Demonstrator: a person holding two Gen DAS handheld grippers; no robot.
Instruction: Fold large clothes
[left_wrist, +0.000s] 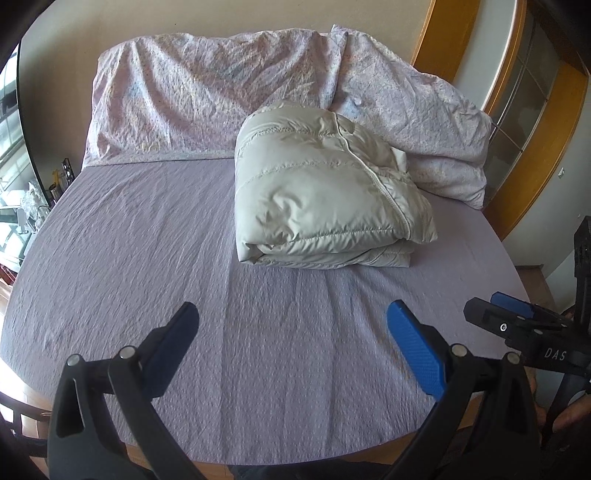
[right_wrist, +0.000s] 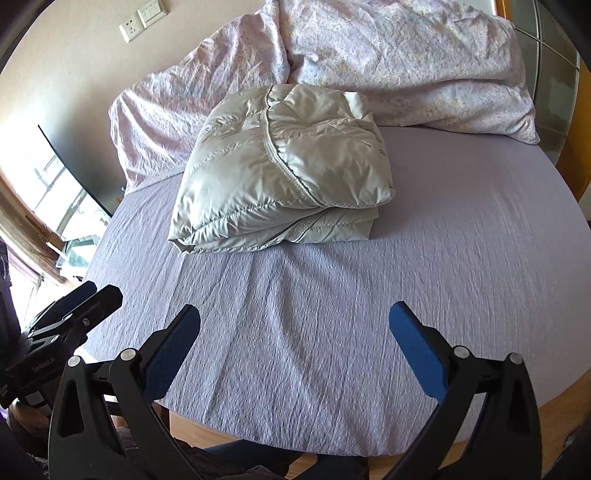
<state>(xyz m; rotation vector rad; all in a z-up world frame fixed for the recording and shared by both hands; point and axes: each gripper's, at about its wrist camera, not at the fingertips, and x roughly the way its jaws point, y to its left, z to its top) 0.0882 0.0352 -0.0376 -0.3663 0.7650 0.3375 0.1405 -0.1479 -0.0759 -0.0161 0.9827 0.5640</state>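
Observation:
A pale grey puffer jacket (left_wrist: 325, 192) lies folded into a thick bundle on the lilac bed sheet (left_wrist: 147, 236), toward the head of the bed. It also shows in the right wrist view (right_wrist: 284, 170). My left gripper (left_wrist: 291, 314) is open and empty, held over the sheet near the foot edge, well short of the jacket. My right gripper (right_wrist: 295, 314) is open and empty too, also over the near sheet. The right gripper shows at the right edge of the left wrist view (left_wrist: 498, 306); the left gripper shows at the left edge of the right wrist view (right_wrist: 85, 295).
A crumpled pink floral duvet (left_wrist: 221, 92) and a pillow (right_wrist: 424, 66) lie against the wall behind the jacket. A wooden door frame (left_wrist: 532, 122) stands to the right. A window and cluttered sill (left_wrist: 22, 206) are on the left. The bed's wooden foot edge (right_wrist: 554, 402) is near me.

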